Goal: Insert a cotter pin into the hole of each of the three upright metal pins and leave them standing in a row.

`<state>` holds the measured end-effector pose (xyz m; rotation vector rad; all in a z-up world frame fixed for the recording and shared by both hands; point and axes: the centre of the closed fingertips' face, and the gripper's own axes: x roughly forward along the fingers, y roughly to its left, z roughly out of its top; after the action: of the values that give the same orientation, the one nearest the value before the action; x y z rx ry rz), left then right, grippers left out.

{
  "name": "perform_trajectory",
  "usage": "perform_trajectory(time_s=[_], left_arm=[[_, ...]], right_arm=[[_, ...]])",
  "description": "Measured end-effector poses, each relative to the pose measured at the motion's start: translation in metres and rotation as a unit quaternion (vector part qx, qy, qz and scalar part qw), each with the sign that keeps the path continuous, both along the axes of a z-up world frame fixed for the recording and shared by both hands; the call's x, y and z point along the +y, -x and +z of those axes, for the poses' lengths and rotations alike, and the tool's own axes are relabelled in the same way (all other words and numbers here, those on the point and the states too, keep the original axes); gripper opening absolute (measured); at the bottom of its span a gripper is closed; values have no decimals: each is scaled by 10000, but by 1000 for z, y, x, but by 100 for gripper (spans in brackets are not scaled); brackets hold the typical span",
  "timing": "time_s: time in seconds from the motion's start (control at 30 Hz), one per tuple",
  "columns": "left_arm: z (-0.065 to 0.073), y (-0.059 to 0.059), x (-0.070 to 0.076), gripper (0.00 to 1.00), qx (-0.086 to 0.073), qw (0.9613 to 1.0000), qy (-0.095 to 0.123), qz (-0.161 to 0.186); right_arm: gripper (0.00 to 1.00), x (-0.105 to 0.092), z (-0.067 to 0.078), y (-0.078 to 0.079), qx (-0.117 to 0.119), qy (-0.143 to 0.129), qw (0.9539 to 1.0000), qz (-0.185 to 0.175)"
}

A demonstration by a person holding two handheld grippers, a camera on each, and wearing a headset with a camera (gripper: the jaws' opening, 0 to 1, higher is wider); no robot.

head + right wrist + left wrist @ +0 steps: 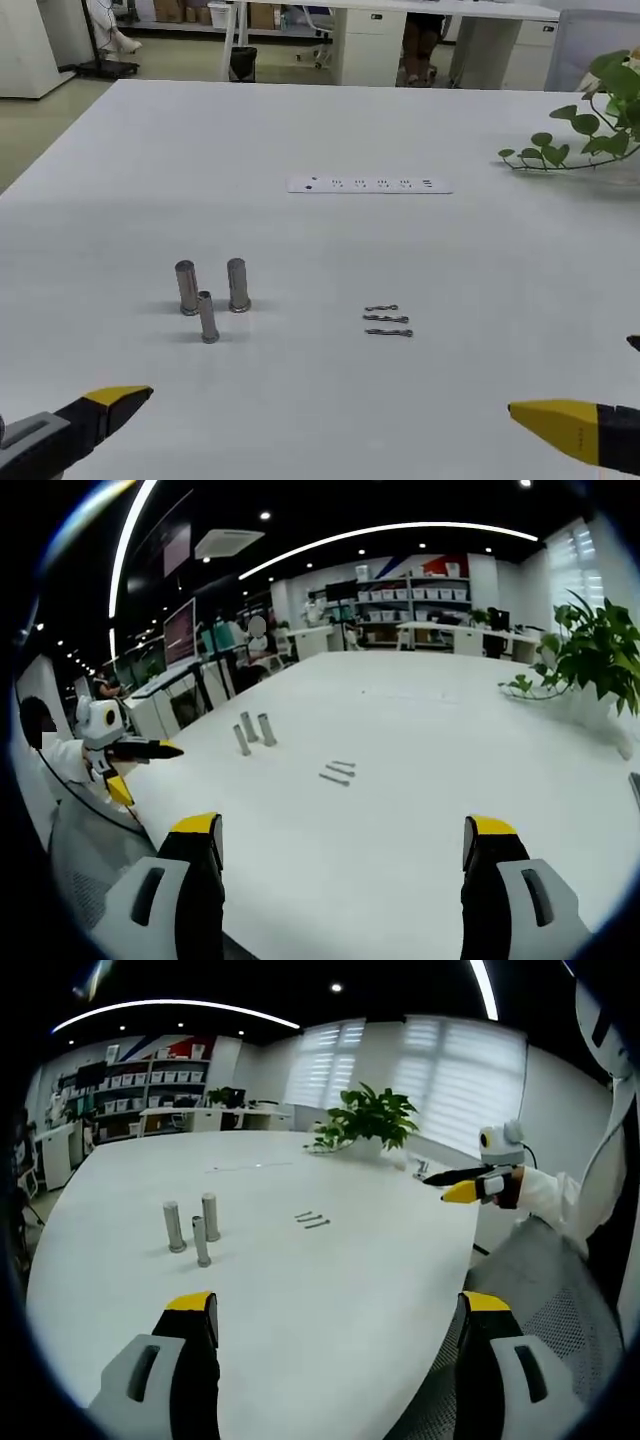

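Plainly, the left gripper (338,1302) with its black jaws and yellow tips is spread wide with nothing between them, poised over the near edge of the table. The right gripper (342,825), built the same, is just as widely spread and also touches nothing. In the head view each sits at a bottom corner, cut off by the frame, so little more than a yellow tip shows.

The three upright grey metal cylinder pins (210,300) stand clustered left of centre: two side by side at the back, and a third in front between them. Whether the front one touches its neighbour I cannot tell, and no hole in any pin can be made out. The three small bent-wire cotter pins (388,320) lie loose and parallel, one behind another, well apart to the right of the cylinders; they are too small to show detail.

The broad white table (320,420) also carries a flat white power strip (370,185) farther back and a leafy green potted plant (590,130) at the far right edge. Beyond are desks, shelving and windows with pale blinds (420,1070).
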<state>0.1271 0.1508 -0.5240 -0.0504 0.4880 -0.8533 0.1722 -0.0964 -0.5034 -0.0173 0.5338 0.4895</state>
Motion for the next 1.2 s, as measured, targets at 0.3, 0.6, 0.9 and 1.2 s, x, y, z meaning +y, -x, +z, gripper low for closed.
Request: perform_trajectory(time_s=[0.3, 0.6, 0.9, 1.2], left_arm=[[9, -2, -4, 99, -40, 9995, 310, 49], [9, -4, -2, 99, 5, 9994, 303, 142], [10, -9, 4, 99, -36, 9993, 196, 331], [4, -10, 13, 86, 63, 9987, 39, 509]], right_arm=[[98, -1, 2, -2, -1, -87, 10000, 0], [98, 0, 1, -1, 38, -74, 10000, 24], [98, 4, -5, 3, 139, -131, 9997, 131], [98, 10, -5, -3, 144, -143, 9995, 244]])
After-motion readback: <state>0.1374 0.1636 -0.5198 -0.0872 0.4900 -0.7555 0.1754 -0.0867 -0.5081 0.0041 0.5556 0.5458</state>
